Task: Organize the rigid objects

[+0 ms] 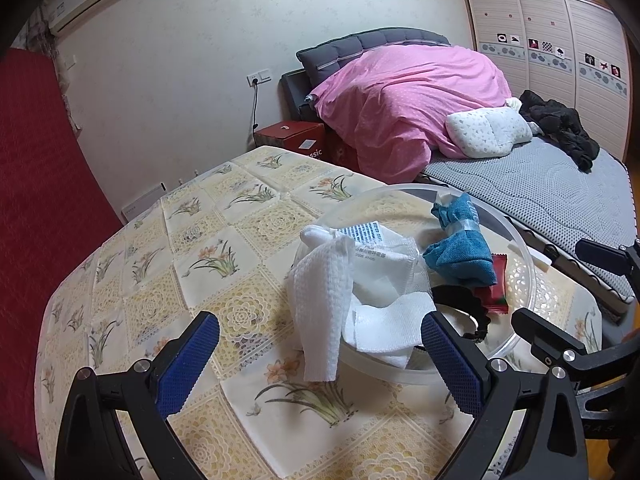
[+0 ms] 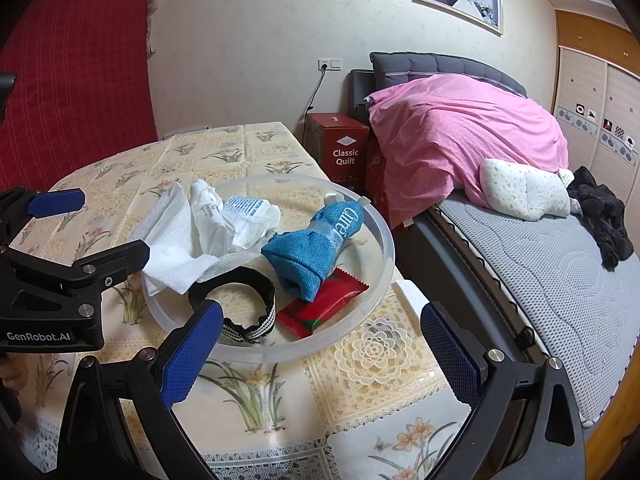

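Translucent plastic forms one round tray, which rests on the table with its floral-patterned cloth, near the edge that faces the bed.

Contents of the tray, counted:
- One white paper towel, crumpled, draped over the tray rim on the left side and hanging down onto the table.
- One white wrapped pack with a blue printed label, lying against the towel.
- One blue cloth pouch with a clear band around its middle, lying on its side near the tray centre.
- One red foil packet, flat, partly under the lower end of the blue pouch.
- One black headband with a white-striped elastic section, curled into a loop at the near side of the tray.

Gripper status:
- Left gripper: released, jaws spread wide, nothing between the pads. The hanging towel and the near tray rim sit in line with the gap.
- Right gripper: released, jaws spread wide, nothing held. It is positioned just short of the near tray rim, with the headband and the red packet directly ahead.

Both grippers are side by side; each one appears at the edge of the other's view.
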Demonstrator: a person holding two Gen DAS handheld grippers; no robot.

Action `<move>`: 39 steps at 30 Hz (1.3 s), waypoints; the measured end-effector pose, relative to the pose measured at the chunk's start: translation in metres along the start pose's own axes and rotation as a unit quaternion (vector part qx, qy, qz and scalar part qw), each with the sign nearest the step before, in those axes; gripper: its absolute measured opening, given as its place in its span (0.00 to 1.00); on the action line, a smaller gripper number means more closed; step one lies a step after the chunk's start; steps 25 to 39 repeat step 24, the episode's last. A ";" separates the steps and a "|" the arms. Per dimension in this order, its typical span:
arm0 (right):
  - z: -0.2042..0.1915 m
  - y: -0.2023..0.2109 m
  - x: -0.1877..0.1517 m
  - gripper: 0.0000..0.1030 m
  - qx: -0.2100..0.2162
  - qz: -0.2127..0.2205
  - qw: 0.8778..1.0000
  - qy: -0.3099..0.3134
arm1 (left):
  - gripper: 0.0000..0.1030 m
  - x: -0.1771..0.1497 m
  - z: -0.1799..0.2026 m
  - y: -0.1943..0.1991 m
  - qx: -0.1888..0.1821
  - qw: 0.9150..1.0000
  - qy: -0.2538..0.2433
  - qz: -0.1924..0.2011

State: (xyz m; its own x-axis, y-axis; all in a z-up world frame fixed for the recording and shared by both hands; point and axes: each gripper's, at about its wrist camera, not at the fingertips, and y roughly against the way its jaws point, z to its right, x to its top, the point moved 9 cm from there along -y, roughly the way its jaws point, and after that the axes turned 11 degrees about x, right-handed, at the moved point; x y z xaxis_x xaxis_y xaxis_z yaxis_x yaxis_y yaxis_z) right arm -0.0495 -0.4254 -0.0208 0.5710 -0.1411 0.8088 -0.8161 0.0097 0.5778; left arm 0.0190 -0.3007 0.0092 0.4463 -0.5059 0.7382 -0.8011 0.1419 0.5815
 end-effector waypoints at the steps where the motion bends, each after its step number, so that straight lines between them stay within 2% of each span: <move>1: 0.000 0.000 0.000 0.97 0.000 0.000 1.000 0.000 | 1.00 0.000 0.000 0.000 0.000 1.000 0.000 0.000; 39: -0.003 0.000 -0.002 0.97 0.003 -0.002 1.000 0.001 | 1.00 0.000 0.001 0.002 -0.005 1.000 -0.002 0.010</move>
